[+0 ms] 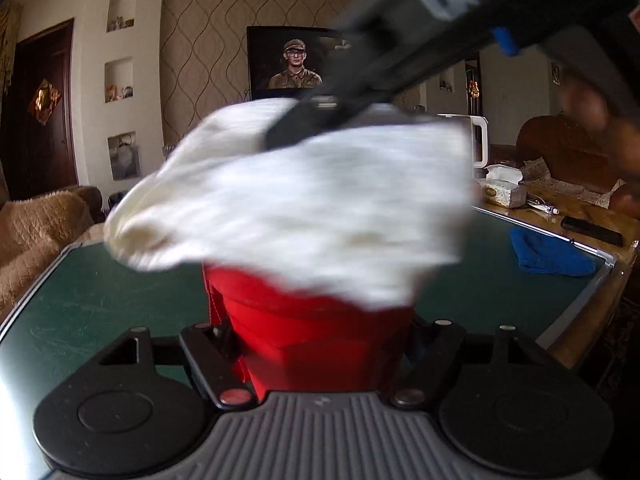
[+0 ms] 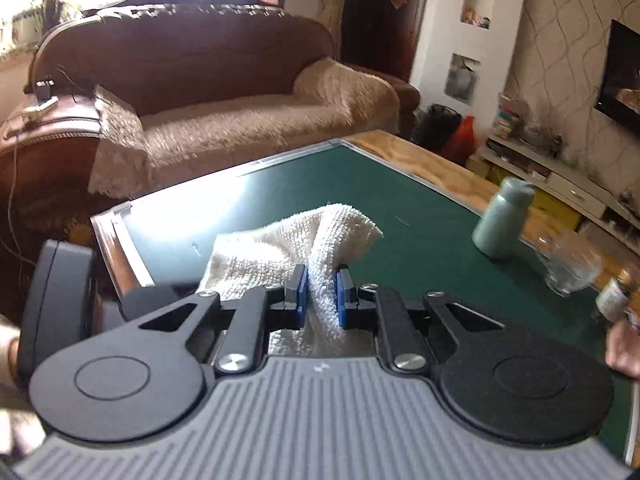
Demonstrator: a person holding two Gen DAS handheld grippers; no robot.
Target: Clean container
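My left gripper (image 1: 316,344) is shut on a red container (image 1: 316,336) and holds it upright over the green table mat (image 1: 88,304). A white cloth (image 1: 304,196) covers the container's top, blurred by motion. My right gripper (image 1: 312,124) reaches in from the upper right and pinches that cloth from above. In the right wrist view my right gripper (image 2: 319,294) is shut on the white cloth (image 2: 296,240), which bunches between the blue pads (image 2: 301,292) and fans out ahead. The container's inside is hidden by the cloth.
A blue cloth (image 1: 548,252), a tissue box (image 1: 504,186), a white kettle (image 1: 476,140) and a dark remote (image 1: 592,231) lie at the table's right. A grey-green bottle (image 2: 502,220) and a clear glass (image 2: 568,264) stand on the mat. A sofa (image 2: 240,108) is behind.
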